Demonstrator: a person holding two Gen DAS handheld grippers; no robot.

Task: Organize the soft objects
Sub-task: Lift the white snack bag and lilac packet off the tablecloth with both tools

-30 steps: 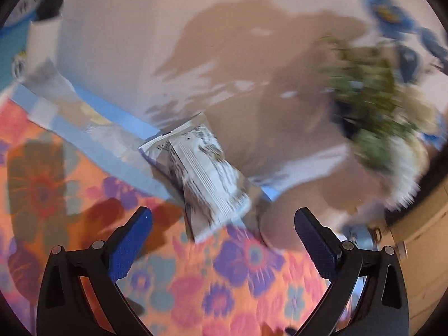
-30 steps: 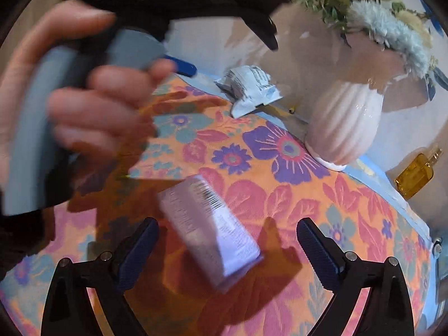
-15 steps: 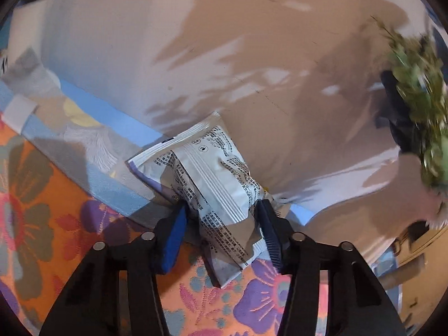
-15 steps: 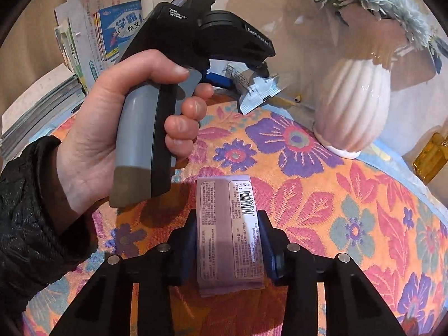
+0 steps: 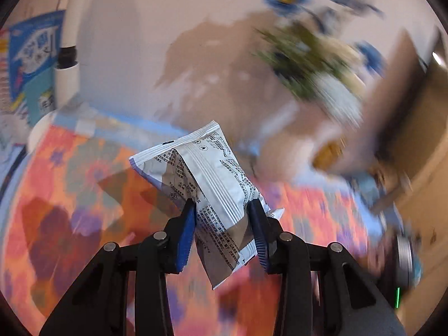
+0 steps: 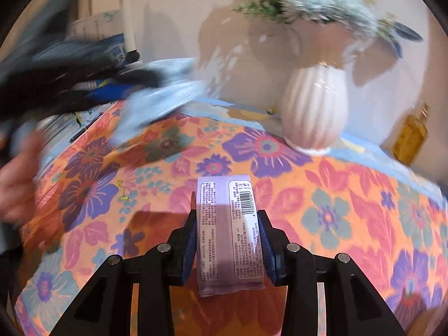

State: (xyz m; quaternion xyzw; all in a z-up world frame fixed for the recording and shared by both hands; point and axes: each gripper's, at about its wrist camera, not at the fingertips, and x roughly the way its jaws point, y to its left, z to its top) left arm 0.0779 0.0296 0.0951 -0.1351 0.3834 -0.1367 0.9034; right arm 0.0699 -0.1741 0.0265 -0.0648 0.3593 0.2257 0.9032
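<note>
My left gripper point(image 5: 222, 224) is shut on a white printed soft packet point(image 5: 205, 179) and holds it lifted above the floral tablecloth point(image 5: 70, 196). My right gripper point(image 6: 227, 233) is shut on a pale purple tissue pack point(image 6: 228, 229) with a barcode, held just above the cloth point(image 6: 350, 210). In the right wrist view the left gripper and its white packet point(image 6: 156, 106) show as a blur at the upper left.
A white ribbed vase point(image 6: 315, 106) with flowers stands at the back of the table by the wall. An amber bottle point(image 6: 410, 134) stands to its right. Stacked papers and magazines point(image 6: 92, 42) lie at the far left.
My left gripper has lifted the white packet off the table edge and swung left. My right gripper has raised the purple pack slightly. The left hand has moved away to the left.
</note>
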